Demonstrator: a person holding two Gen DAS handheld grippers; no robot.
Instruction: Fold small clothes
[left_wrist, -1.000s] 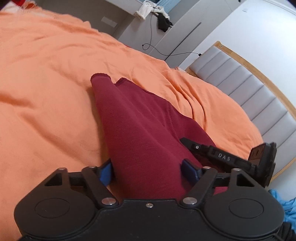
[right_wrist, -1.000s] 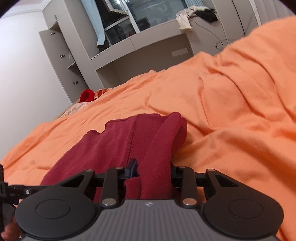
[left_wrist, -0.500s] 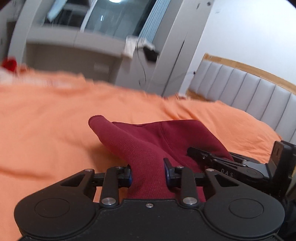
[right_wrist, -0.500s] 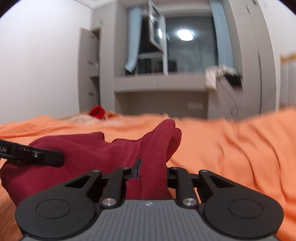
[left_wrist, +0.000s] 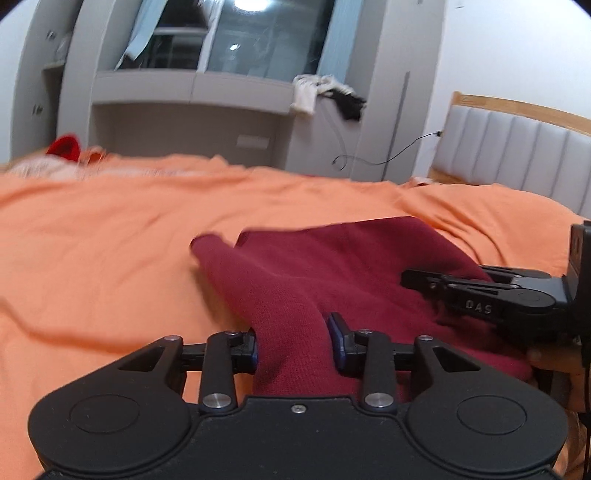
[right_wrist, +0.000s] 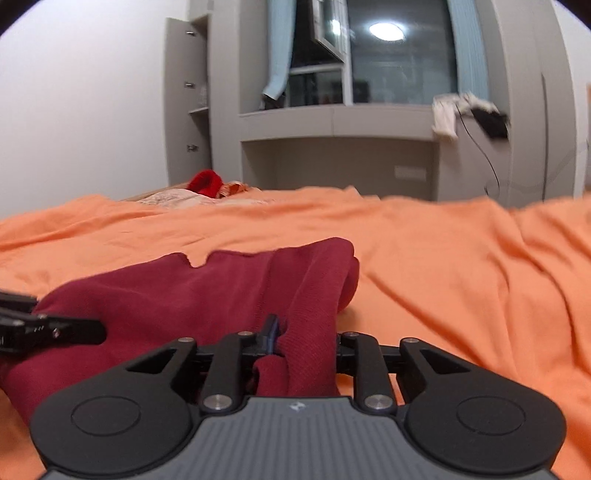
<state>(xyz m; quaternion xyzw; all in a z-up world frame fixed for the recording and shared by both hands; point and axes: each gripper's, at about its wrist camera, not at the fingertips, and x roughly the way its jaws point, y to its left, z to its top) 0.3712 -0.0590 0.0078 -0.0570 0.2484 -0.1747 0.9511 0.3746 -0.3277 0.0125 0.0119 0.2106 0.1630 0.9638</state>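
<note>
A fold of the dark red garment (left_wrist: 354, 266) is judged to be in hand, with one near end of the cloth gripped by each tool. Nearest in the left wrist view, a bunched ridge of the red knit is seen between the blue pads of the left gripper (left_wrist: 293, 341); its jaws have just been opening a little, yet the cloth fills the narrow gap and appears pinched. In the right wrist view, a doubled wad of the same fabric is clamped by the right gripper (right_wrist: 301, 341), whose jaws have likewise eased slightly while set narrow around the bundle. From the left camera the right tool is seen at the right edge, its fingers lying over the cloth. The next move is judged to call for both held ends to be carried together toward the far edge of the garment, kept level with each other so that the edges meet squarely, and then released without the layers being dragged. The garment is spread on the orange bedsheet (left_wrist: 110, 240) just beyond the tools, lifted at the near side and lying flat farther off; it looks soft, ribbed and thick, with a seam and a small notch at its far hem. Beyond, a padded headboard (left_wrist: 517, 155) and grey cabinets (right_wrist: 332, 140) are seen.
</note>
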